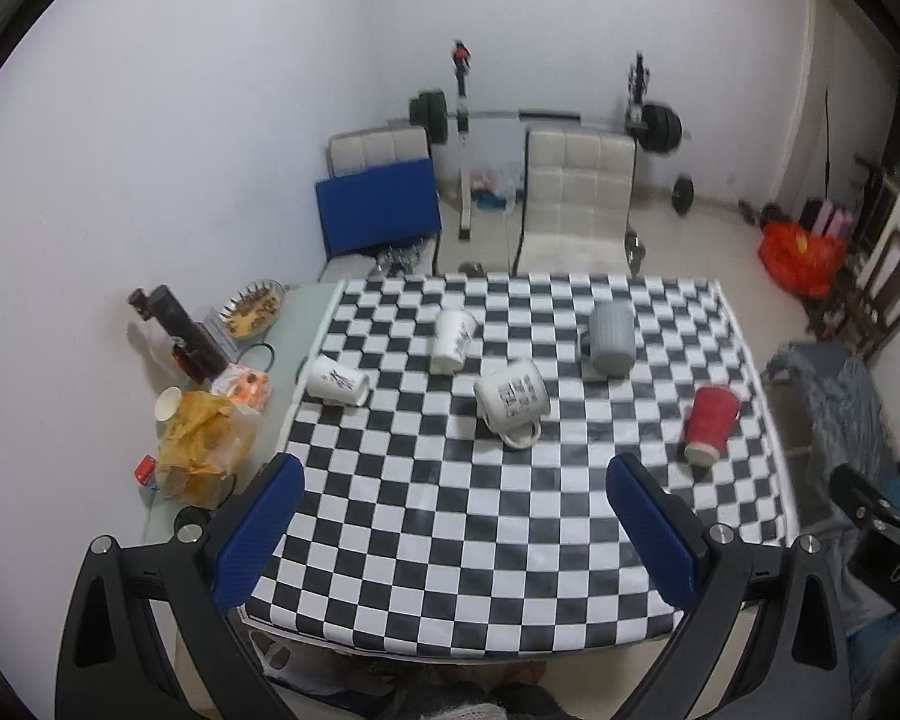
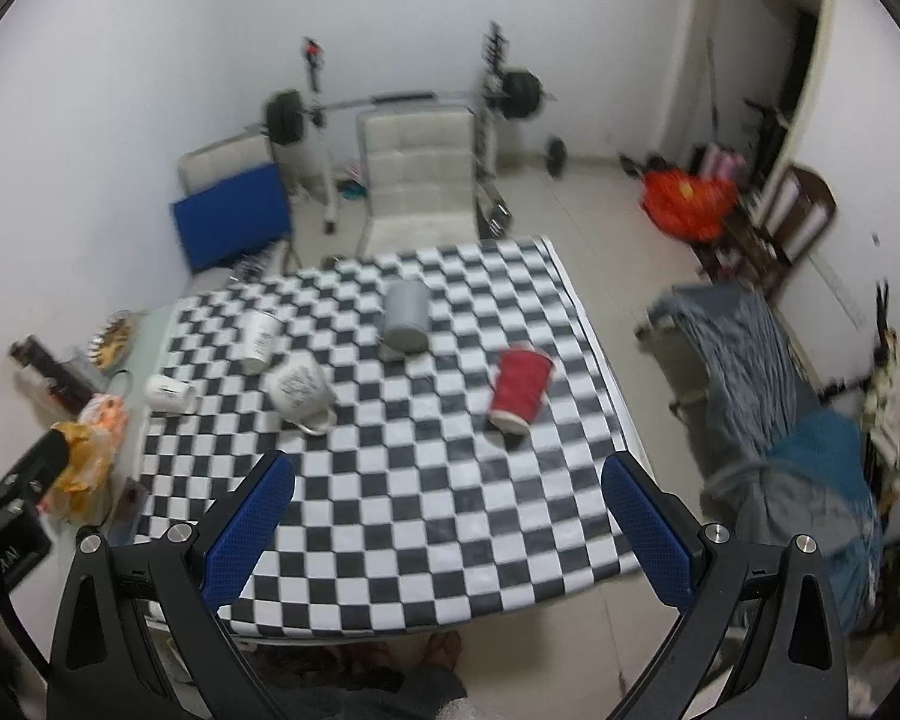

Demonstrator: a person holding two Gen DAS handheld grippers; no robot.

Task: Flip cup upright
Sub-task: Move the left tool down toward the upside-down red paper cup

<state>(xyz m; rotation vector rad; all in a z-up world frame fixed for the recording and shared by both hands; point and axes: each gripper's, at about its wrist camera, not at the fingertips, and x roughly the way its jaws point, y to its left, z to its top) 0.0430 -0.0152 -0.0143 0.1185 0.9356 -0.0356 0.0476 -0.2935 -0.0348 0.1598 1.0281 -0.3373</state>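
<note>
Several cups lie on their sides on the checkered tablecloth (image 1: 450, 540). A red cup (image 1: 709, 423) lies at the right; it also shows in the right wrist view (image 2: 519, 390). A white mug with a handle (image 1: 512, 401) lies in the middle, a tall white cup (image 1: 452, 340) behind it, a small white cup (image 1: 336, 382) at the left edge. A grey mug (image 1: 612, 339) sits at the back, rim down. My left gripper (image 1: 453, 492) is open and empty above the near part of the table. My right gripper (image 2: 447, 495) is open and empty, also well short of the cups.
Left of the cloth stand a snack bag (image 1: 204, 450), a paper cup (image 1: 168, 403), a dark bottle (image 1: 180, 330) and a plate (image 1: 252, 309). White chairs (image 1: 576, 204) and a barbell rack (image 1: 546, 117) stand beyond the table. Clothes (image 2: 768, 360) are draped at the right.
</note>
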